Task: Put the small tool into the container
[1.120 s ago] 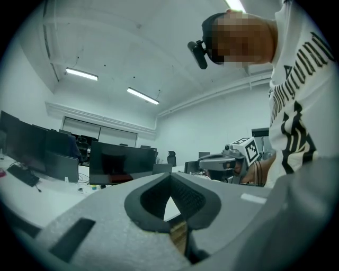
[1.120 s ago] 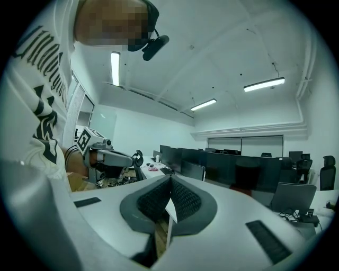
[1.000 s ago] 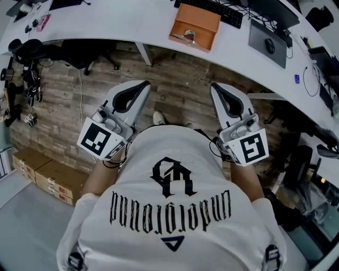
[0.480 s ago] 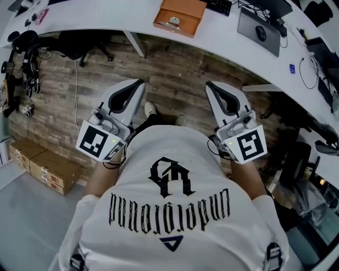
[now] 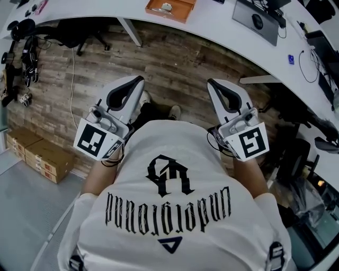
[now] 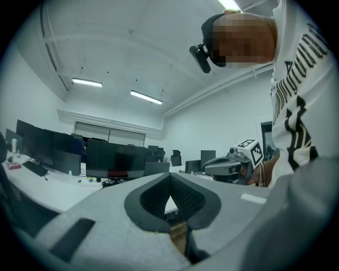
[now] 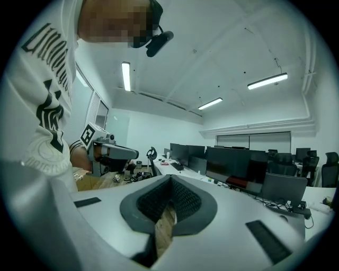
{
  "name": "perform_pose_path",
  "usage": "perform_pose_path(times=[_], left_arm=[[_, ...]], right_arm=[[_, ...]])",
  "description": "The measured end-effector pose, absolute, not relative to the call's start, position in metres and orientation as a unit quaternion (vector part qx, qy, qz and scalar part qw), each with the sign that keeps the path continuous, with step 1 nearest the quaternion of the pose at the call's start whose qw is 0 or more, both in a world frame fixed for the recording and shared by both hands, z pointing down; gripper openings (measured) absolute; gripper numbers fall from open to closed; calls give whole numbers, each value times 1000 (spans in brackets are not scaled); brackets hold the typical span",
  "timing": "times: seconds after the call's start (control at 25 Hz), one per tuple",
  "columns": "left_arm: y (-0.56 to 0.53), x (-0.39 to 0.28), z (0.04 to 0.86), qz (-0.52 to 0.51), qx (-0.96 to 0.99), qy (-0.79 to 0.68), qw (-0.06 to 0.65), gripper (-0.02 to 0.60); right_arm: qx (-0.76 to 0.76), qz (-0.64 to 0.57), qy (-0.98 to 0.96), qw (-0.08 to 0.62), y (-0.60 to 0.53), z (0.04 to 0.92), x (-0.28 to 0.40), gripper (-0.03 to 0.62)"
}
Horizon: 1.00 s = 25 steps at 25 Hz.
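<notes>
The left gripper (image 5: pixel 139 79) and right gripper (image 5: pixel 212 82) sit at frame centre, close to the person's torso and above the wooden floor (image 5: pixel 175 63). Both have their jaws closed tip to tip with nothing between them. The orange container (image 5: pixel 170 7) rests on the white desk (image 5: pixel 212 18) at the top edge of the frame, well apart from both grippers. A small pale item (image 5: pixel 166 6) lies in it.
</notes>
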State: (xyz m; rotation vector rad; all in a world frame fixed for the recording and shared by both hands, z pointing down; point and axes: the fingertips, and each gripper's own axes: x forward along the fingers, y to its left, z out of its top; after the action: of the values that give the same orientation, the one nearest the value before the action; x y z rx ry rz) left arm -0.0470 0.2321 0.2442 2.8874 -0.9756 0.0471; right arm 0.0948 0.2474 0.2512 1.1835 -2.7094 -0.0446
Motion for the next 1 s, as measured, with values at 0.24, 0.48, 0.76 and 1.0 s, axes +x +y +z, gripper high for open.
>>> perform_pose_path(times=[0.24,0.48,0.76,1.0], left_arm=[[247,-32,250,16,945,-324,51,12],[248,-28,250,13,942,-332,50,12],[244,-30,247,9,940,-339,49,13],[238,-32,246,5,938,-344,49,12]], right_arm=[[394,-3,-915,89,267,260,110,14],[394,-4,-915,87,269,261,119,14],[387,-11,-919,79,262,255,116,14],[379,-13,-922,84,255,255,114,14]])
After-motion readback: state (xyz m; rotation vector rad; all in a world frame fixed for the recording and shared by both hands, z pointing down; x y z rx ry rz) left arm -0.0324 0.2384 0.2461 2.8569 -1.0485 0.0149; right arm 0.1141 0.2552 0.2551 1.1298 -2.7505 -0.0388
